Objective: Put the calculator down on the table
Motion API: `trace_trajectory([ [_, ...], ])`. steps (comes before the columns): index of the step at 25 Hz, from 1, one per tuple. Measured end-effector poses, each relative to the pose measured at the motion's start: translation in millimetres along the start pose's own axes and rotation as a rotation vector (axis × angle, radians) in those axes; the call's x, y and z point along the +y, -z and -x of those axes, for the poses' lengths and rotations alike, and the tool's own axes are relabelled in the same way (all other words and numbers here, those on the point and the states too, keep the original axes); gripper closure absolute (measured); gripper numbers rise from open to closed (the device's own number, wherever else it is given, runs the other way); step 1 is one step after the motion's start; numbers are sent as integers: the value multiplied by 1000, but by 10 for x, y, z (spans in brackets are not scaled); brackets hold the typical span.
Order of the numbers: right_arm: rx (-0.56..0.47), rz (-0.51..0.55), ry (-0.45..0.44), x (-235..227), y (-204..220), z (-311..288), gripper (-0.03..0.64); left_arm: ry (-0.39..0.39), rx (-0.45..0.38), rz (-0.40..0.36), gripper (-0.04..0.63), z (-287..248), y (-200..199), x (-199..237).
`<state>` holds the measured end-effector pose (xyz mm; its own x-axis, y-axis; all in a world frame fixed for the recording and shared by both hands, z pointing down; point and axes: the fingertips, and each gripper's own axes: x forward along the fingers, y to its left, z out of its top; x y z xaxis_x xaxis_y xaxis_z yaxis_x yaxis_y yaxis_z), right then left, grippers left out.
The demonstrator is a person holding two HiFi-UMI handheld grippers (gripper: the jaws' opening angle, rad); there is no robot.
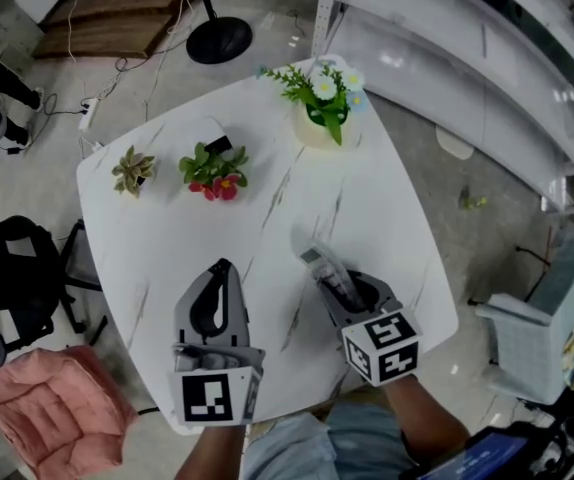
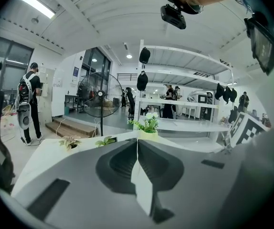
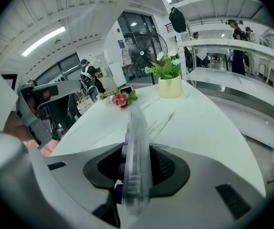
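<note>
In the head view the white marble table (image 1: 367, 208) lies below both grippers. The right gripper (image 1: 319, 265) is shut on the calculator (image 1: 327, 271), a pale, clear-cased slab held on edge that sticks out past the fingertips. In the right gripper view the calculator (image 3: 136, 151) stands upright between the jaws, with purple keys on its left face, over the table's near part. At the table's near left, the left gripper (image 1: 220, 266) is shut with nothing in it. In the left gripper view the left gripper (image 2: 137, 144) shows its jaws meeting along one line.
A yellow pot of white flowers (image 1: 325, 108) stands at the table's far side, with a red-flowered plant (image 1: 214, 171) and a small succulent (image 1: 133, 170) at the far left. A fan base (image 1: 219, 40), metal shelving (image 1: 467, 48) and a pink cushioned chair (image 1: 47, 408) surround the table.
</note>
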<state>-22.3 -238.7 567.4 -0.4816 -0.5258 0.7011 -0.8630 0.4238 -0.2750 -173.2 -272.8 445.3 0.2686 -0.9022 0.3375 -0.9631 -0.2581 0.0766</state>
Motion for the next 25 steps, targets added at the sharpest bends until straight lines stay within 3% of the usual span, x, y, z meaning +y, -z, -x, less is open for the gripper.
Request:
trace_trajectory([
  [11, 12, 12, -31, -22, -43, -96, 462, -7, -3, 22, 586, -156, -4, 71],
  [17, 13, 28, -19, -140, -57, -88, 431, -2, -28, 11, 586, -234, -78, 27],
  [25, 9, 31, -14, -300, -63, -81, 391, 1, -1, 11, 586, -289, -57, -62],
])
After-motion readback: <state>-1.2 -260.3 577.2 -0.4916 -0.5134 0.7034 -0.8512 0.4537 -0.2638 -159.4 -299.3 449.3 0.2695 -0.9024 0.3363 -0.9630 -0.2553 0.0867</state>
